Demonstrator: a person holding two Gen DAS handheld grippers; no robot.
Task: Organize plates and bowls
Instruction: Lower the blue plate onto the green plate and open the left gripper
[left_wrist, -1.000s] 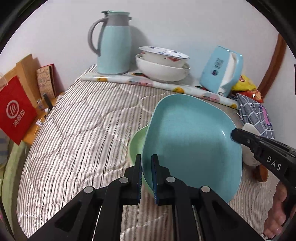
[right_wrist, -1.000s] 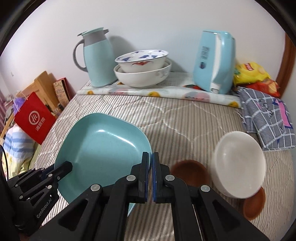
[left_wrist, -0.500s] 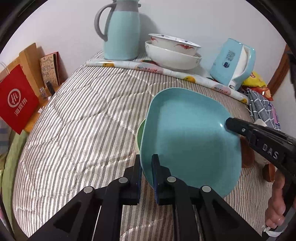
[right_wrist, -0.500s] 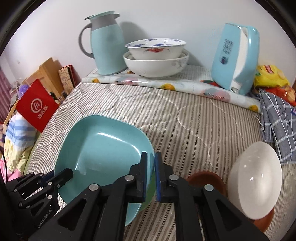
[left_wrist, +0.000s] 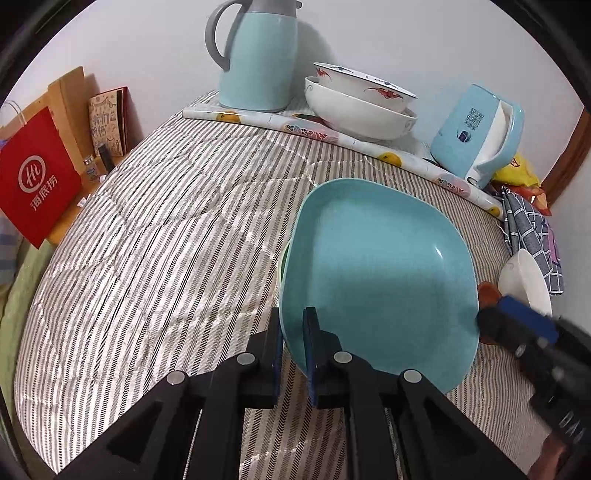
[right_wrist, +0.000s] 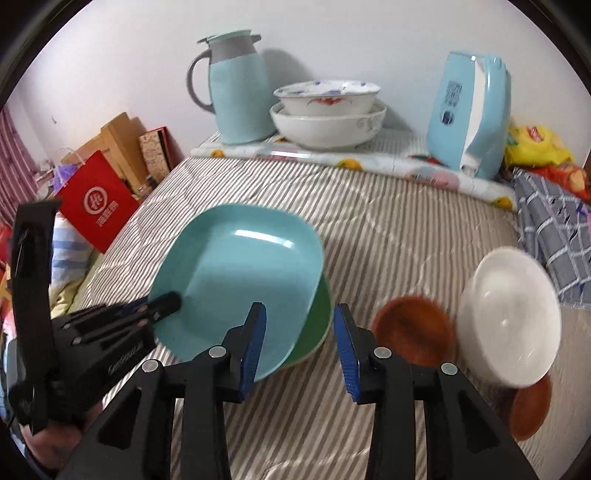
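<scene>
A teal square plate (left_wrist: 376, 280) lies tilted over a green plate (right_wrist: 317, 325) on the striped bedcover. My left gripper (left_wrist: 291, 319) is shut on the teal plate's near-left rim; in the right wrist view it (right_wrist: 164, 302) shows at the plate's left edge. The jaws of my right gripper (right_wrist: 299, 332) are opening. The plates' right edges sit between its blue pads (right_wrist: 253, 339), which do not press on them. A white bowl (right_wrist: 509, 317) leans on a brown dish (right_wrist: 528, 410), and another brown dish (right_wrist: 413, 332) lies beside it.
At the back stand a pale blue jug (right_wrist: 236, 92), two stacked patterned bowls (right_wrist: 327, 114) and a blue tissue holder (right_wrist: 469, 114) on a fruit-print mat. A checked cloth (right_wrist: 550, 232) lies right. A red bag (right_wrist: 98, 205) stands off the bed's left edge.
The right gripper's jaws were shut on the teal plate's rim and have come apart. The teal plate has sunk over the green plate, hiding most of it. The left grip holds.
</scene>
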